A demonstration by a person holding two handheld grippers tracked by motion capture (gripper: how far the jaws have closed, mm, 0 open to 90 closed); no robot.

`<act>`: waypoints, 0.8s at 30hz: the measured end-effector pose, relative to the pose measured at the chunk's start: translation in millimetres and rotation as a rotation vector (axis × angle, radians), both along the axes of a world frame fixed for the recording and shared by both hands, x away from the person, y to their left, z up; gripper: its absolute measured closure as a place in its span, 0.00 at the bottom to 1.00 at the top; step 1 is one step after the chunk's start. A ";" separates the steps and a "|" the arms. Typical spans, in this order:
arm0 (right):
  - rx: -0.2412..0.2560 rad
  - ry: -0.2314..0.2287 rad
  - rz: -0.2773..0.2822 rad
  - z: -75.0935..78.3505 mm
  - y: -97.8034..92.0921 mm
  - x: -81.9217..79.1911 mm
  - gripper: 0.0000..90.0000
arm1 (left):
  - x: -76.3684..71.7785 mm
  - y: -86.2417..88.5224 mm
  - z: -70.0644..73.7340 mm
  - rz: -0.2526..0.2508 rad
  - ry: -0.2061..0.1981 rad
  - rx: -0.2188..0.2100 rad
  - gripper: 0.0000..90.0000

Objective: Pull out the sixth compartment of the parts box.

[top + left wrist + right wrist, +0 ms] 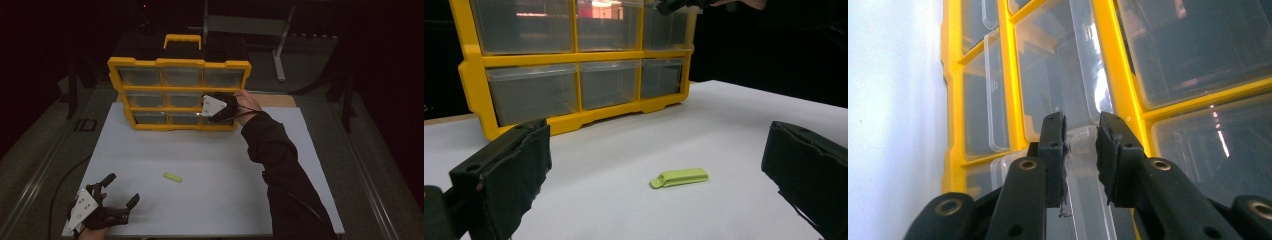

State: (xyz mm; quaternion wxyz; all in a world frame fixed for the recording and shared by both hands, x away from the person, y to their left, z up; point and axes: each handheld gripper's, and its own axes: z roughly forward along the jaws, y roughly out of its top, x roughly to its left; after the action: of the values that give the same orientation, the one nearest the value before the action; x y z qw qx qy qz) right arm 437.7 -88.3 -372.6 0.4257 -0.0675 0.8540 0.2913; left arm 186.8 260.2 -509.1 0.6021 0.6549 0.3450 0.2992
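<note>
A yellow organiser (165,63) with several clear drawers stands upright at the back of the white table (215,165). My right gripper (209,114) is at its right column, low down. In the right gripper view the jaws (1082,135) are shut on the clear pull lip of a drawer (1083,155), beside the yellow frame (1120,75). A small lime-green clip (173,177) lies flat in mid-table. My left gripper (123,188) rests open at the near left corner. It faces the clip (679,177), which lies ahead of the wide-apart jaws (659,145).
A black case with a yellow handle (182,39) sits behind the organiser. A grey metal frame (250,24) stands farther back on the floor. A dark cable (60,185) runs off the table's left edge. The surroundings are dim.
</note>
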 end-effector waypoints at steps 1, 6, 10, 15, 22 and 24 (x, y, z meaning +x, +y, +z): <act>0.003 0.000 -0.006 -0.4 0.7 -1.6 0.82 | 0.0 0.1 0.0 0.000 0.000 0.000 0.00; 0.000 0.003 -0.021 0.0 2.0 -7.2 0.82 | 0.4 0.3 -0.1 0.000 -0.001 0.002 0.00; -0.002 0.008 -0.007 0.7 1.1 -12.5 0.83 | 0.3 0.1 0.1 0.000 -0.001 0.000 0.00; 0.010 0.026 0.008 1.5 -0.8 -20.1 0.82 | 0.7 -0.4 0.0 -0.002 0.000 0.002 0.00; 0.019 0.044 0.018 2.1 -0.8 -30.6 0.83 | 1.0 -1.0 -0.1 -0.001 0.001 0.002 0.00; 0.018 0.047 0.023 2.6 -1.4 -33.2 0.83 | 1.0 -1.1 -0.1 -0.002 0.001 0.001 0.00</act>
State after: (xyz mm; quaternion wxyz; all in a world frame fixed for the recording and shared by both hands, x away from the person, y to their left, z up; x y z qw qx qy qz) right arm 404.5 -89.7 -369.9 0.4030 -0.0665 0.8603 0.3052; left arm 187.8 259.1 -509.2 0.6017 0.6558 0.3446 0.2985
